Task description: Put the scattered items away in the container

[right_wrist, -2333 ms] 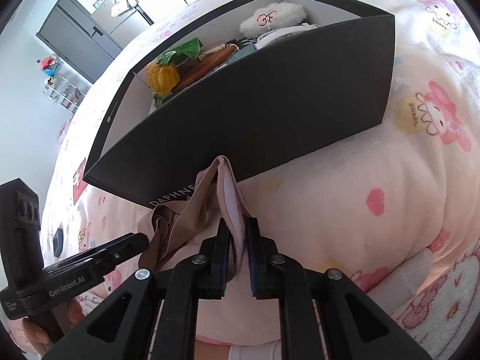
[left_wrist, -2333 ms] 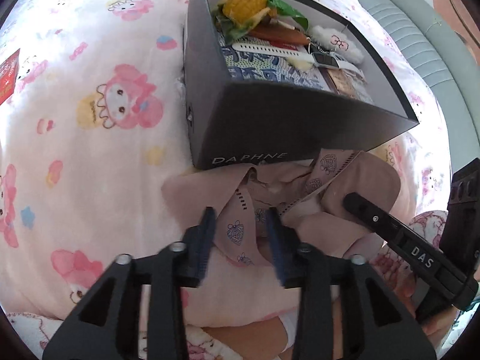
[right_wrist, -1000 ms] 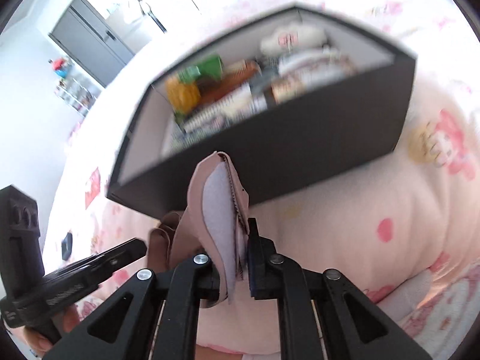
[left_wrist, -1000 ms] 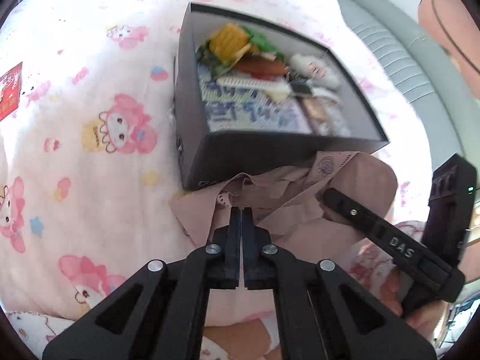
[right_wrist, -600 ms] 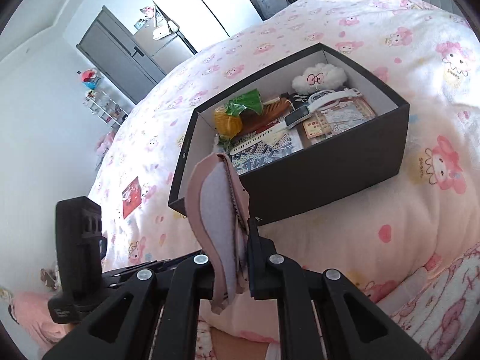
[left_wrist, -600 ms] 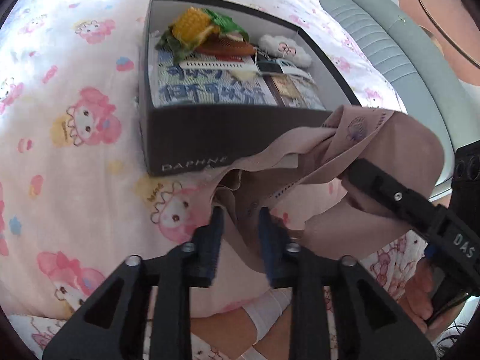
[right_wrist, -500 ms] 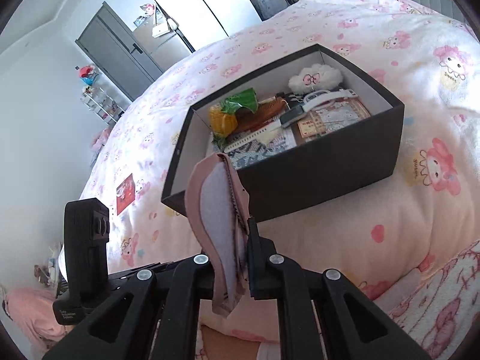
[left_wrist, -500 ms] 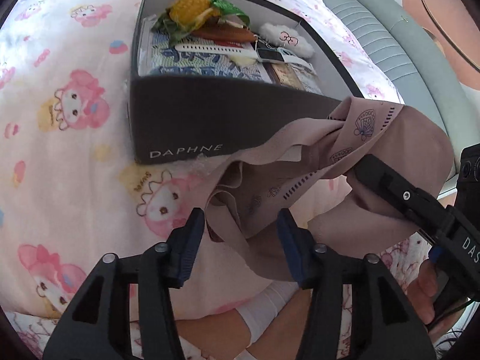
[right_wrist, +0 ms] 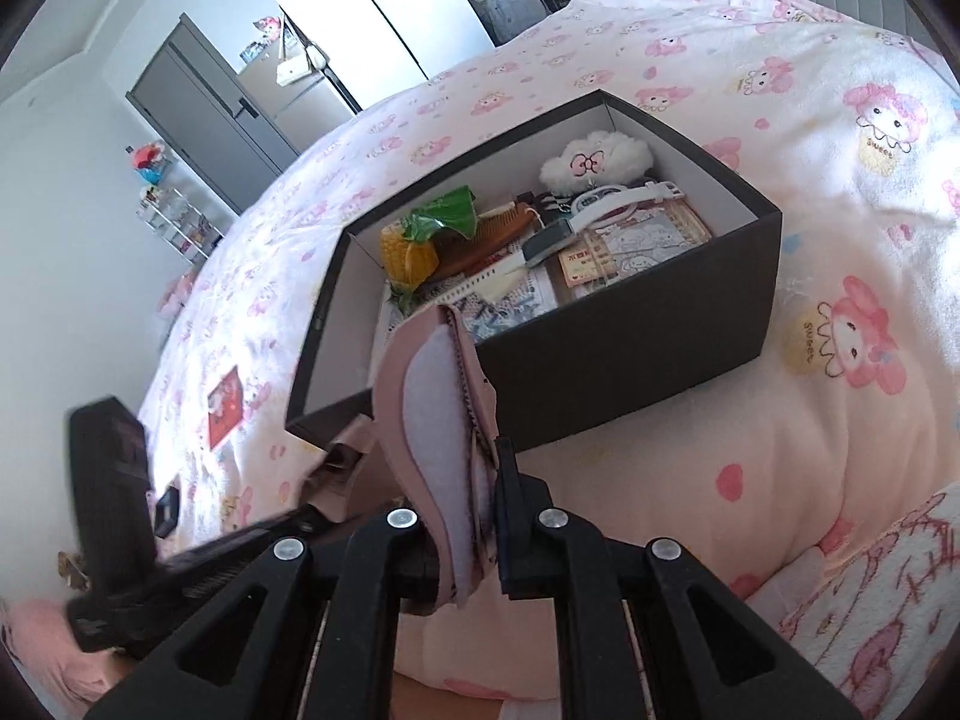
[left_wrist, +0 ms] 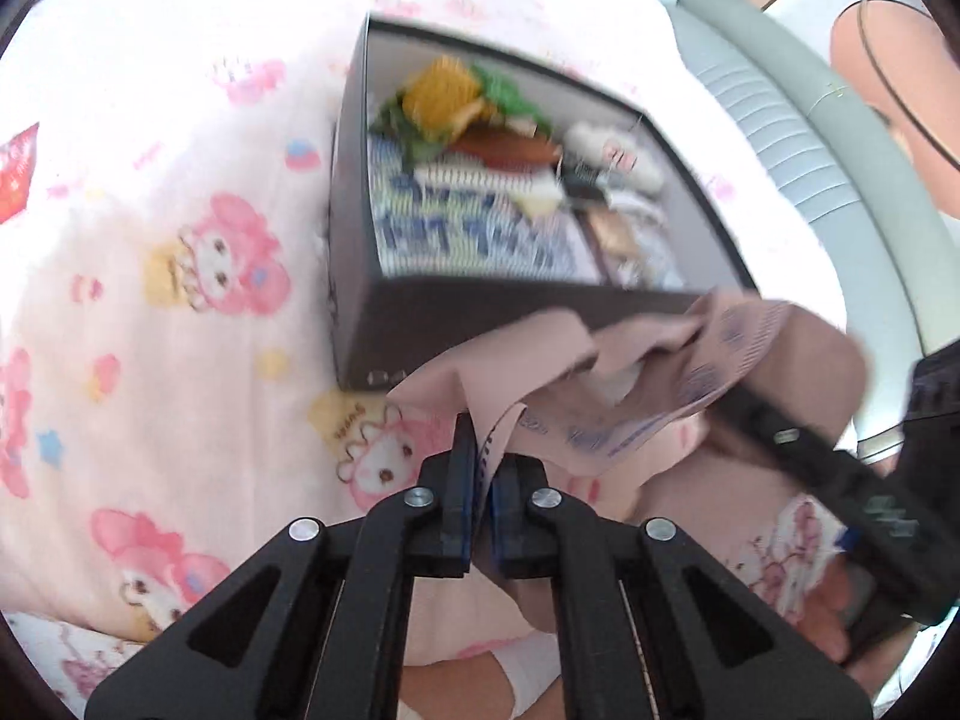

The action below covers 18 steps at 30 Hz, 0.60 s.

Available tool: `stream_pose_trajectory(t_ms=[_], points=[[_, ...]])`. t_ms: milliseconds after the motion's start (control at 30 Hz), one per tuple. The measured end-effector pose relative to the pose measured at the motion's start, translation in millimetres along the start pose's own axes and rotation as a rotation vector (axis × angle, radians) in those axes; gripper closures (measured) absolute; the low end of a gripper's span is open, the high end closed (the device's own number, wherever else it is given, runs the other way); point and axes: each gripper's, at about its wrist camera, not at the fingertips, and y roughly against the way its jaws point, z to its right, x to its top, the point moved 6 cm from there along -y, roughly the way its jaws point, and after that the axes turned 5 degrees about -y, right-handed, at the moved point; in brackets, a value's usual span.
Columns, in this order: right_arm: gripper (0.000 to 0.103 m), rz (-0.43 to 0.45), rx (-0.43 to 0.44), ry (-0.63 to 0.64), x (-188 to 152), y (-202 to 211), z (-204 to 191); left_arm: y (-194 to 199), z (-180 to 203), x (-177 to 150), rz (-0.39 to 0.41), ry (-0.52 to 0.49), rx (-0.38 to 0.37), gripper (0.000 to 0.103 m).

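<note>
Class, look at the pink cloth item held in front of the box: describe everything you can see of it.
The pink cloth item is soft, dusty-pink fabric with small bluish printed motifs and dotted lines, and a paler fleecy lining visible in the right wrist view. It hangs crumpled and folded, lifted off the blanket in front of the dark box, not inside it. The left gripper pinches one edge; the right gripper clamps another part, so it is stretched between them.

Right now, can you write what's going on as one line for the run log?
left tongs: shut on pink cloth | right tongs: shut on pink cloth | cloth: lifted, outside black box | box: open, holds items
</note>
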Motion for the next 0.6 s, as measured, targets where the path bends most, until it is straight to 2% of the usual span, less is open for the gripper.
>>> stream_pose_trajectory(t_ms=[100, 233, 333, 467, 533, 600], points=[[0.095, -0.064, -0.029, -0.036, -12, -22, 8, 4, -2, 14, -0.006, -0.041, -0.001, 0.101], [0.095, -0.086, 0.025, -0.05, -23, -29, -2, -2, 1, 23, -0.032, -0.069, 0.002, 0.101], [0.095, -0.043, 0.017, -0.003, -23, -16, -8, -1, 7, 19, -0.023, -0.114, -0.005, 0.098], [0.095, 0.047, -0.03, -0.08, -12, 2, 8, -16, -14, 7, -0.103, -0.114, 0.134, 0.098], [0.095, 0.082, -0.061, -0.065, -6, 7, 9, -12, -20, 9, -0.095, -0.086, 0.101, 0.098], [0.095, 0.069, -0.079, -0.034, -4, 2, 8, 2, -16, 14, -0.042, -0.092, 0.064, 0.098]])
